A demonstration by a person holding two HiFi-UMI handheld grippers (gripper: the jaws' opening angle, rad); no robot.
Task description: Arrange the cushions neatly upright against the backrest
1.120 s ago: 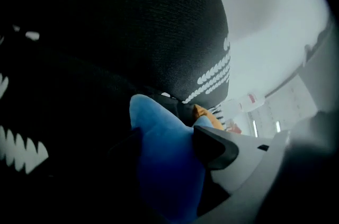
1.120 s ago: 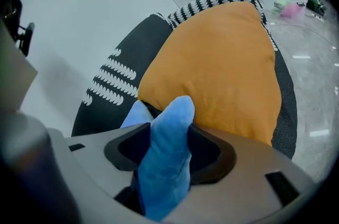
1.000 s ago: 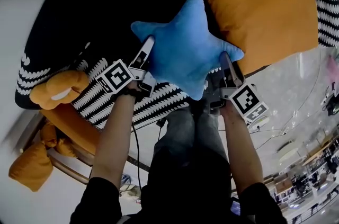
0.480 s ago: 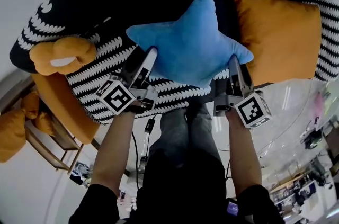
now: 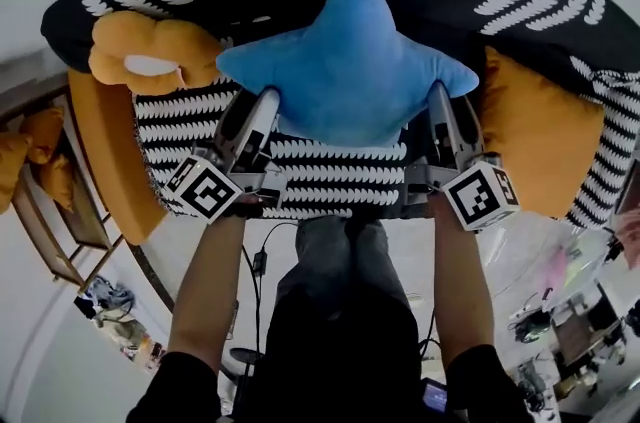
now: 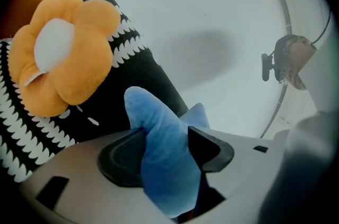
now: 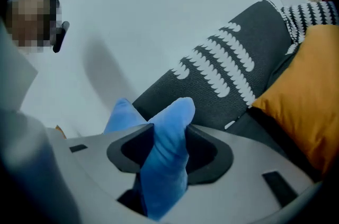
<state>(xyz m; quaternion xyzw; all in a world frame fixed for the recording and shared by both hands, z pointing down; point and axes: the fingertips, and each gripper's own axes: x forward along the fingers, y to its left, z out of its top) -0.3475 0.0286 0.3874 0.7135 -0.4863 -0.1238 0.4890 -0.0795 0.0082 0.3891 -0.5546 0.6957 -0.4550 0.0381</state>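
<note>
Blue star cushion (image 5: pixel 348 61) between flower cushion (image 5: pixel 150 56), orange cushion (image 5: pixel 540 146).

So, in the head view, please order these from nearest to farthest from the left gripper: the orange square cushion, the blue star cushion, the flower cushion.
1. blue star cushion: one point clamped in the left gripper, whose jaws have just been closing.
2. flower cushion: up-left of it.
3. orange square cushion: far right, past the star.

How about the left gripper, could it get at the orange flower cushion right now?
Probably not yet: the left gripper is clamped on a point of the blue star cushion. The flower cushion sits nearby with nothing between.
</note>
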